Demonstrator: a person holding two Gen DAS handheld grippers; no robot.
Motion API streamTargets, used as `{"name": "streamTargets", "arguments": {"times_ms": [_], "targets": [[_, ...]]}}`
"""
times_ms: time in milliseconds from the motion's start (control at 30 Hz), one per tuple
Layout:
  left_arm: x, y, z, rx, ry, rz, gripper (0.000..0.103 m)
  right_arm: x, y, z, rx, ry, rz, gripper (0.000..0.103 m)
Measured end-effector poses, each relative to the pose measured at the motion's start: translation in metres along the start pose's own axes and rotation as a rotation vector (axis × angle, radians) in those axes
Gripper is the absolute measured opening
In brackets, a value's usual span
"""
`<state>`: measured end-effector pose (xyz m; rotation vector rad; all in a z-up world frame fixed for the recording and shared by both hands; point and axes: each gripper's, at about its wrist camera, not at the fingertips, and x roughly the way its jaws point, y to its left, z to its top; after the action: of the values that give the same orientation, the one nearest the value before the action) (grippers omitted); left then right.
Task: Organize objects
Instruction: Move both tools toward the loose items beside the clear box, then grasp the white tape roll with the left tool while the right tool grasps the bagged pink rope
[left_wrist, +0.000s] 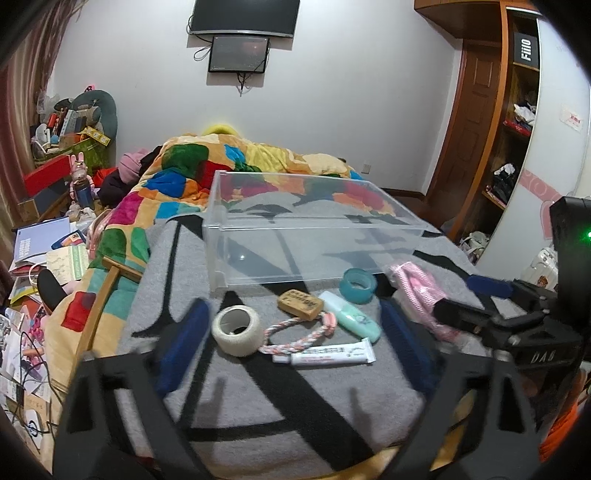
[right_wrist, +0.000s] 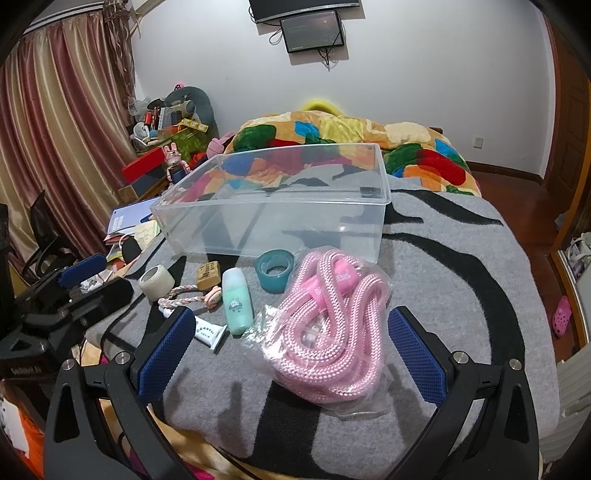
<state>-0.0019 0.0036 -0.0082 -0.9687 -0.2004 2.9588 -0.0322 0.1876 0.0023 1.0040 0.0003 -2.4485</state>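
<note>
A clear plastic bin stands empty on a grey rug on the bed. In front of it lie a white tape roll, a wooden block, a braided rope loop, a green bottle, a white tube, a teal tape roll and bagged pink rope. My left gripper is open around the small items. My right gripper is open, its fingers either side of the pink rope.
A colourful blanket covers the bed beyond the bin. A wooden stick lies at the rug's left edge. Papers and boxes clutter the floor at left. A wooden wardrobe stands at right.
</note>
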Motion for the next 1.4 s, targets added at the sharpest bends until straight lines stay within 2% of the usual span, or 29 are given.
{"name": "streamTargets", "arguments": {"times_ms": [67, 133, 200, 233, 267, 367, 467, 533, 567, 600, 733, 867, 967, 1200, 1400], "targets": [[0.005, 0.007, 0.002, -0.014, 0.010, 0.006, 0.079, 0.001, -0.004, 0.003, 0.006, -0.001, -0.010, 0.103], [0.005, 0.017, 0.005, -0.052, -0.034, -0.019, 0.077, 0.005, -0.011, 0.009, 0.015, 0.012, -0.014, 0.103], [0.010, 0.025, 0.007, -0.052, -0.063, -0.013, 0.074, 0.013, -0.018, 0.015, 0.028, 0.041, -0.008, 0.103], [0.010, 0.032, 0.010, -0.014, -0.146, 0.001, 0.072, 0.016, -0.022, 0.018, 0.034, 0.053, -0.005, 0.102], [0.012, 0.036, 0.011, 0.022, -0.165, 0.023, 0.068, 0.021, -0.025, 0.020, 0.040, 0.069, -0.003, 0.102], [0.022, 0.049, 0.012, 0.059, -0.130, 0.032, 0.060, 0.041, -0.036, 0.025, 0.071, 0.148, 0.028, 0.097], [0.036, 0.061, 0.005, 0.016, -0.034, 0.012, 0.051, 0.057, -0.042, 0.022, 0.081, 0.210, 0.051, 0.090], [0.041, 0.069, 0.001, -0.003, -0.021, -0.004, 0.044, 0.063, -0.045, 0.018, 0.089, 0.233, 0.068, 0.086], [0.048, 0.069, -0.003, -0.045, 0.000, -0.033, 0.039, 0.063, -0.045, 0.016, 0.088, 0.232, 0.066, 0.083], [0.051, 0.071, -0.006, -0.058, 0.009, -0.047, 0.039, 0.062, -0.045, 0.014, 0.082, 0.226, 0.060, 0.082], [0.052, 0.071, -0.012, -0.113, -0.033, -0.076, 0.038, 0.052, -0.044, 0.009, 0.073, 0.204, 0.066, 0.063], [0.040, 0.067, -0.011, -0.165, -0.097, -0.114, 0.038, 0.042, -0.042, 0.008, 0.061, 0.179, 0.046, 0.055], [0.027, 0.062, -0.002, -0.187, -0.139, -0.128, 0.038, 0.032, -0.041, 0.009, 0.064, 0.148, 0.042, 0.053], [0.001, 0.056, 0.031, -0.119, -0.207, -0.094, 0.038, -0.003, -0.036, 0.035, 0.047, 0.036, 0.062, 0.052], [0.003, 0.054, 0.062, -0.091, -0.191, -0.067, 0.038, -0.013, -0.023, 0.075, -0.001, -0.053, 0.043, 0.052]]}}
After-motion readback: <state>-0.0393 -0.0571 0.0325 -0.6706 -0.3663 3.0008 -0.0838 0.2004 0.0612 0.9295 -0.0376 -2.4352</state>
